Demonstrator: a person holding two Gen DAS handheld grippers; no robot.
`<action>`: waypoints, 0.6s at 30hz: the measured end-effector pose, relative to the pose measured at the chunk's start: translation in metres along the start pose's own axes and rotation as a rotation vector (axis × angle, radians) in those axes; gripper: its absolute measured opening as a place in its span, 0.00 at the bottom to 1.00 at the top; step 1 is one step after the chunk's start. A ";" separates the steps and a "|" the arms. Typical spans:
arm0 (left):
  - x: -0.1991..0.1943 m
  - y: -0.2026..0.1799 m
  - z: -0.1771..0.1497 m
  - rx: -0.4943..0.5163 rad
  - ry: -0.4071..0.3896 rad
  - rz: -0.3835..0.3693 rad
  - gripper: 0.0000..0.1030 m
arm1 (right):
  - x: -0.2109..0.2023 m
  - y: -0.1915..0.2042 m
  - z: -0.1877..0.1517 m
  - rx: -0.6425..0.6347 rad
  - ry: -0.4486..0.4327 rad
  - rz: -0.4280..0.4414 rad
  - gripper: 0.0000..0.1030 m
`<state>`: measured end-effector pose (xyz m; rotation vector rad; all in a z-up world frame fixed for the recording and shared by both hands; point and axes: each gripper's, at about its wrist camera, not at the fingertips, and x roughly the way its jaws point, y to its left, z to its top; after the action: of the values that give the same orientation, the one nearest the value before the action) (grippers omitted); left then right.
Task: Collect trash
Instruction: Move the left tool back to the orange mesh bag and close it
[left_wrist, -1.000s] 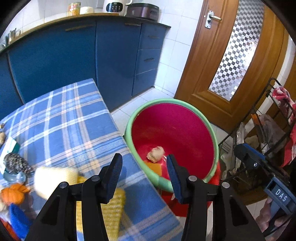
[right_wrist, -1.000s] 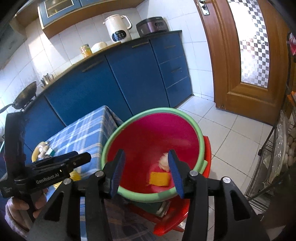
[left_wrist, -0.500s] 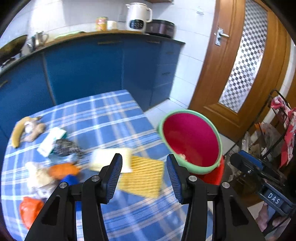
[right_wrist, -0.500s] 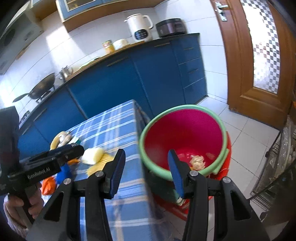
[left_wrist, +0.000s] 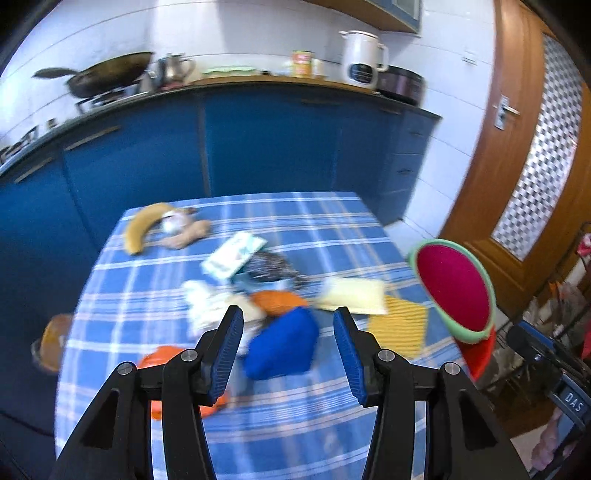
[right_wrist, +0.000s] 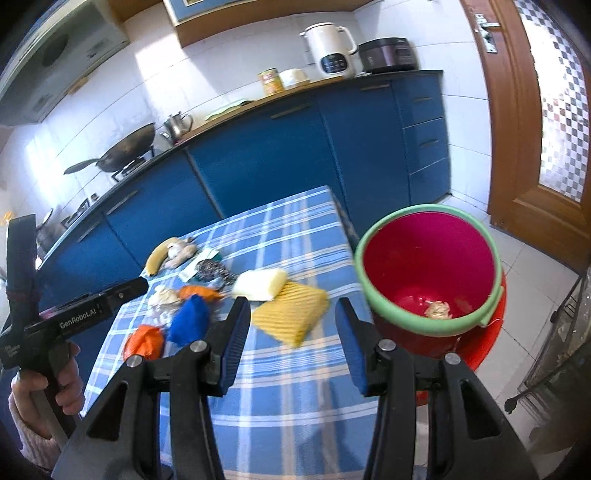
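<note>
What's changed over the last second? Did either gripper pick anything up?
Neither did. Both grippers pulled back from over the red bucket toward the table: the left gripper now faces the blue item, the right gripper the yellow cloth. Unchanged: both stay open and empty, and the crumpled scrap remains in the bucket.

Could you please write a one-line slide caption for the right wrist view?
Open right gripper hovers empty over a blue plaid tablecloth strewn with litter, beside a green-rimmed red plastic bucket holding one crumpled scrap.

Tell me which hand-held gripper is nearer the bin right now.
Right, as far as the views show. The right hand-held gripper hovers open just beside the bin; the left hand-held gripper is over the table's clutter, further away from the bin.
</note>
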<state>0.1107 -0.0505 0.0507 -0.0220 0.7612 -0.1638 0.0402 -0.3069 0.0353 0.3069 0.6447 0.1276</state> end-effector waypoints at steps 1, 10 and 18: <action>-0.002 0.007 -0.002 -0.010 0.002 0.011 0.51 | 0.001 0.005 -0.002 -0.006 0.006 0.005 0.48; 0.002 0.063 -0.027 -0.087 0.051 0.087 0.54 | 0.018 0.048 -0.012 -0.053 0.051 0.061 0.49; 0.029 0.092 -0.051 -0.154 0.128 0.087 0.54 | 0.043 0.072 -0.020 -0.084 0.099 0.073 0.49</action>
<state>0.1086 0.0374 -0.0136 -0.1256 0.8995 -0.0240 0.0605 -0.2244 0.0185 0.2446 0.7244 0.2407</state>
